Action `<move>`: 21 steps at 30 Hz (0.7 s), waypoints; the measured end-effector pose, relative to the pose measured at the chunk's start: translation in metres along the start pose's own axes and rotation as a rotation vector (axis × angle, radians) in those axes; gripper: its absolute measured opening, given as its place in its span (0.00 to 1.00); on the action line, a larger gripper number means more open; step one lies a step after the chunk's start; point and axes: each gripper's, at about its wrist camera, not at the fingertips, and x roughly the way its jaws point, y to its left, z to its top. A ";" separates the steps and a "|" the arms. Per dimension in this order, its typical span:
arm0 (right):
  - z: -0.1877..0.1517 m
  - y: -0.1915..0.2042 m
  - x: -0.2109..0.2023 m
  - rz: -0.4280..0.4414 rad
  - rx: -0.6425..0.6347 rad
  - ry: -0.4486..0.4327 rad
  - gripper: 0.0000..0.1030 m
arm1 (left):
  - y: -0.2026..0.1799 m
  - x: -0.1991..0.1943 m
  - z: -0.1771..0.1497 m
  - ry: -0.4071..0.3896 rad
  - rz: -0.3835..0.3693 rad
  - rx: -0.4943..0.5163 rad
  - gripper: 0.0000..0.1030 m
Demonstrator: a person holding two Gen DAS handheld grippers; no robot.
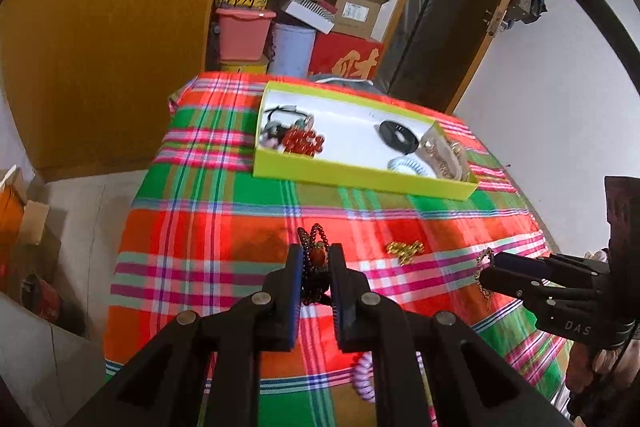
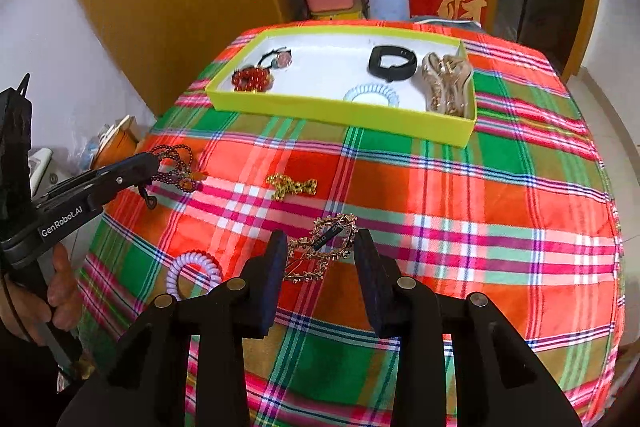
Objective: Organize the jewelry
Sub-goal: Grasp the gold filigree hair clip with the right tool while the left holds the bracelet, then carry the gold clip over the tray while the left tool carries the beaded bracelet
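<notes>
My left gripper [image 1: 316,261] is clamped nearly shut on a dark bead necklace [image 1: 310,247], its lower loops hidden behind the fingers; my right gripper [image 2: 320,247] stands partly open around a gold hair clip [image 2: 320,247], and I cannot tell whether the pads really press it. On the plaid cloth [image 2: 480,195] lie a gold chain [image 2: 291,185] and a lilac coil tie [image 2: 195,273]; the yellow-green tray [image 2: 340,113] at the far side holds red beads [image 2: 250,79], a black band [image 2: 391,63] and a blurred beige heap [image 2: 446,83].
</notes>
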 end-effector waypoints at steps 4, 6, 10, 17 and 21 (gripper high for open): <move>0.004 -0.002 -0.009 0.004 0.000 -0.026 0.35 | -0.006 -0.008 0.011 -0.021 -0.009 0.015 0.12; 0.007 -0.003 -0.014 0.005 0.000 -0.040 0.35 | -0.011 -0.012 0.018 -0.032 -0.011 0.025 0.12; 0.014 -0.005 -0.020 0.006 -0.006 -0.061 0.35 | -0.018 -0.016 0.031 -0.050 -0.018 0.048 0.12; 0.033 -0.013 -0.022 0.004 -0.005 -0.094 0.35 | -0.025 -0.009 0.053 -0.069 -0.026 0.065 0.12; 0.047 -0.017 -0.017 0.001 -0.009 -0.102 0.35 | -0.025 -0.001 0.065 -0.075 -0.028 0.071 0.12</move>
